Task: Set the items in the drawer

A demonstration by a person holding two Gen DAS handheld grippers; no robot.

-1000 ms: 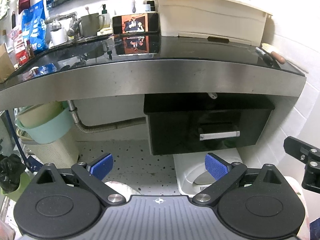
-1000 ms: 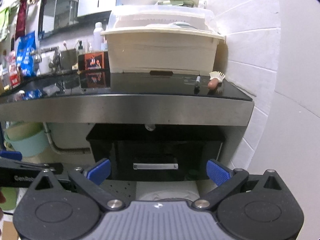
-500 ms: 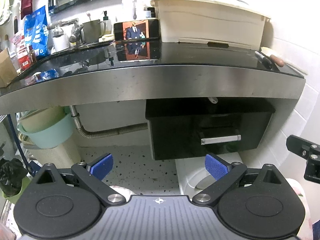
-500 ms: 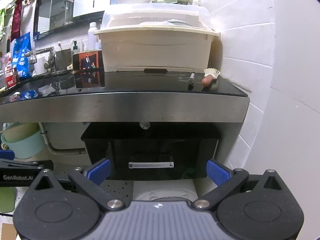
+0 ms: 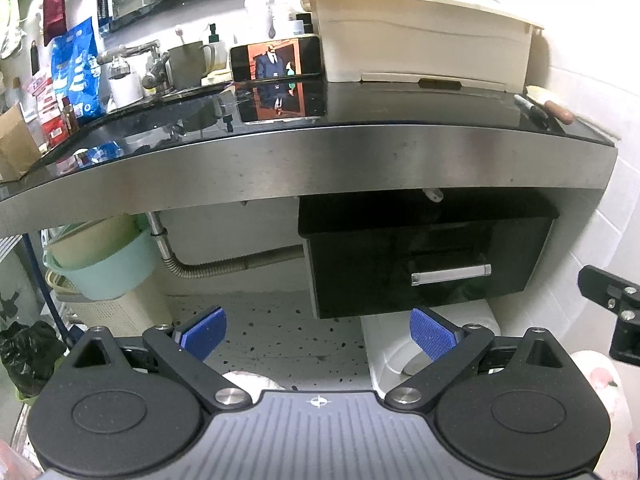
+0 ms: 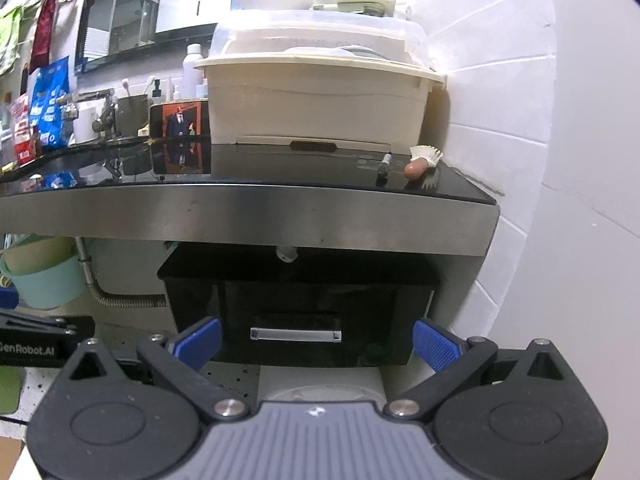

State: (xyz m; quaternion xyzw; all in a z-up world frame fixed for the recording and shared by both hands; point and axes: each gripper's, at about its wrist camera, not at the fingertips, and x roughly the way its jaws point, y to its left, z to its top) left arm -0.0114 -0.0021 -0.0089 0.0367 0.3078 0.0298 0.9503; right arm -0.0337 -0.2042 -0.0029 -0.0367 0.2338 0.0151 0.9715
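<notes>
Over on the left, a mint-green basin (image 5: 108, 268) sits tucked under the counter (image 5: 304, 160) beside a ribbed drain hose (image 5: 224, 266). Up on the black countertop a phone (image 5: 276, 60) stands propped on its side (its screen lit, mirrored in the glossy surface), leaning just beside a big cream dish bin (image 6: 316, 108). Below the counter's steel edge hangs the black drawer (image 6: 296, 320), fully closed, its silver handle (image 6: 295, 334) straight ahead of the right gripper. Further right on the countertop lie a dark marker (image 6: 383, 166) and, just beside it, a scrubbing brush (image 6: 422, 160) with a brown handle, close to the white tiled wall (image 6: 500, 120).

The left gripper (image 5: 318, 332) hangs low over the speckled floor (image 5: 280, 332), blue pads spread wide with nothing between them. The right gripper (image 6: 316, 344) is likewise released and empty, pointed at the drawer front but well apart from it.
</notes>
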